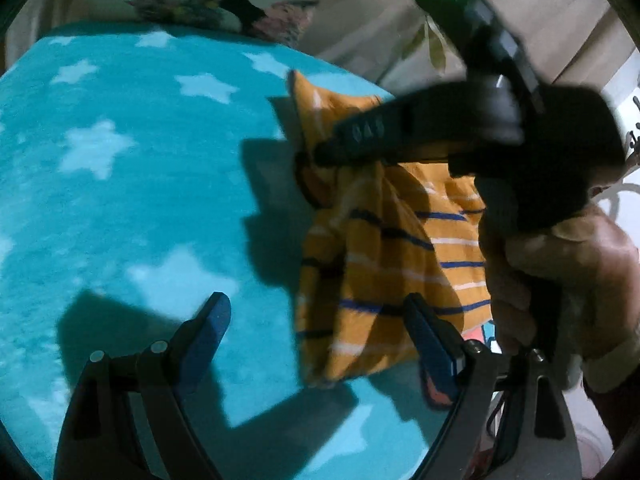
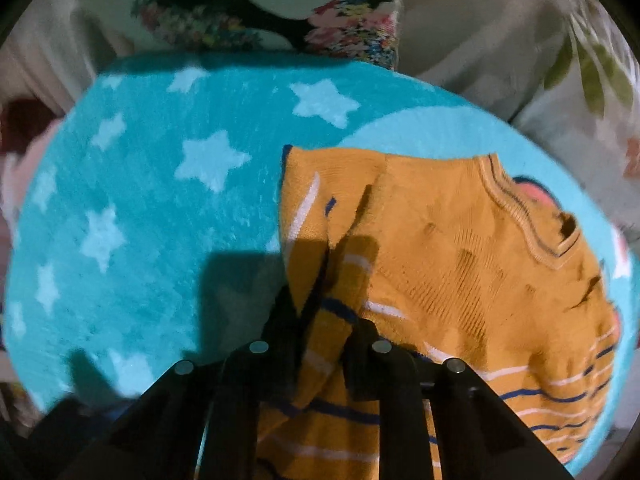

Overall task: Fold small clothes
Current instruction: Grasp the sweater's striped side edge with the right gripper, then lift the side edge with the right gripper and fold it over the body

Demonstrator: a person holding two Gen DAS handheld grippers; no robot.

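Orange striped sweater (image 2: 440,264) lies bunched at the right edge of the star-patterned blanket (image 1: 120,184). Right gripper (image 2: 320,320) is pinched on its fabric; left gripper (image 1: 320,320) is held wide, empty.

Sweater (image 2: 460,264) lower hem cut off; right tool (image 2: 320,320) tips buried in fabric.
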